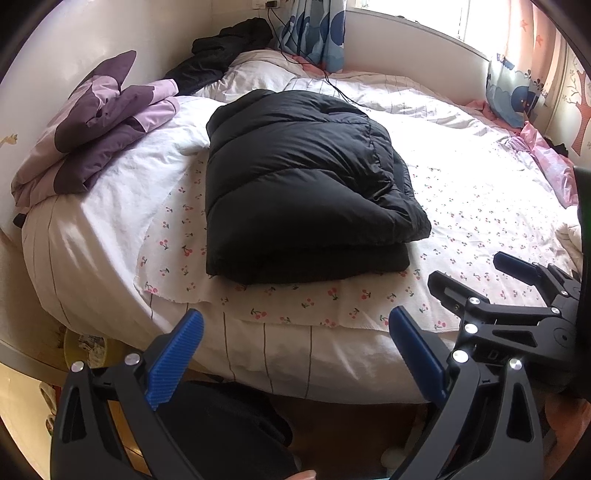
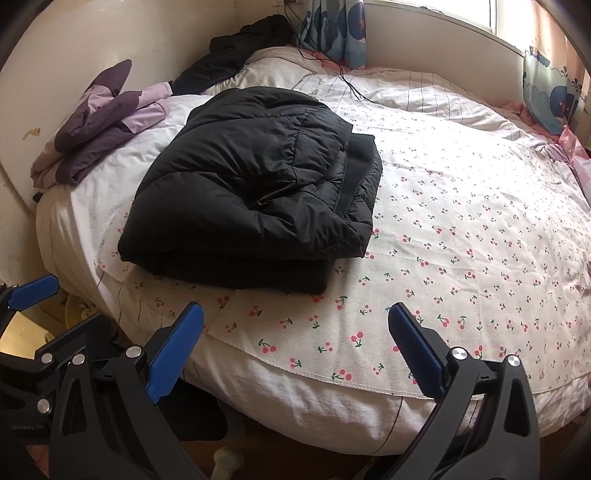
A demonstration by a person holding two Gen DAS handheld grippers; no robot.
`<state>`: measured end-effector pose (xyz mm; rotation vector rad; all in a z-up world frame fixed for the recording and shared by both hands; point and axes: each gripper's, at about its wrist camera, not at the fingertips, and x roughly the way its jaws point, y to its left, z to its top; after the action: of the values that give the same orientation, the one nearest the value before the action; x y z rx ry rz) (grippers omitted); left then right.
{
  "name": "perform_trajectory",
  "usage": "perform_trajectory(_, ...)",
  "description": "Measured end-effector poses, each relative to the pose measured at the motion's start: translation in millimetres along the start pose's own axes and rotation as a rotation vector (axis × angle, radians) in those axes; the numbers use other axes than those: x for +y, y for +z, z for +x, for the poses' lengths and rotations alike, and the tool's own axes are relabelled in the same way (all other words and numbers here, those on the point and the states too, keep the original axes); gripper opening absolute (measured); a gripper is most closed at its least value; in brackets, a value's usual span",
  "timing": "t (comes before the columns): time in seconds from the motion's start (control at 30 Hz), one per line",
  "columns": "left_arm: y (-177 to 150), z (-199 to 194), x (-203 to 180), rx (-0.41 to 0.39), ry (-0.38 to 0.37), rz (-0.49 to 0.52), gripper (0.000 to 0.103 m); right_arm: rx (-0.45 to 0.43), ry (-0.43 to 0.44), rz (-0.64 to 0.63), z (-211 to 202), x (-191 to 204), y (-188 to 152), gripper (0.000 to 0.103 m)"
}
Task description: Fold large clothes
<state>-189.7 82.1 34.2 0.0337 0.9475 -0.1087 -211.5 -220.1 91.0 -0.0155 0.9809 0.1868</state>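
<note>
A black puffer jacket (image 1: 303,184) lies folded into a thick rectangle on the cherry-print sheet (image 1: 480,206) of the bed; it also shows in the right wrist view (image 2: 255,192). My left gripper (image 1: 295,354) is open and empty, held over the bed's front edge, short of the jacket. My right gripper (image 2: 295,350) is open and empty, also at the front edge, to the right of the left one. The right gripper shows at the right of the left wrist view (image 1: 480,273). The left gripper's blue fingertip (image 2: 33,291) shows at the left of the right wrist view.
A folded purple jacket (image 1: 103,122) lies on the bed's far left, also in the right wrist view (image 2: 107,118). A dark garment (image 1: 221,51) is heaped at the headboard wall. A black cable (image 1: 332,81) trails over the pillow. Curtains (image 1: 314,29) hang by the window. Pink cloth (image 1: 546,158) lies at the right.
</note>
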Motion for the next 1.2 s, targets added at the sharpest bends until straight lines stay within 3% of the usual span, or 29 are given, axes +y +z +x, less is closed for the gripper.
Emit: perform_trajectory(1.2,-2.9,-9.6,-4.1,-0.009,0.005,0.013,0.096,-0.015,-0.008,-0.019,-7.9,6.9,-2.7,0.097)
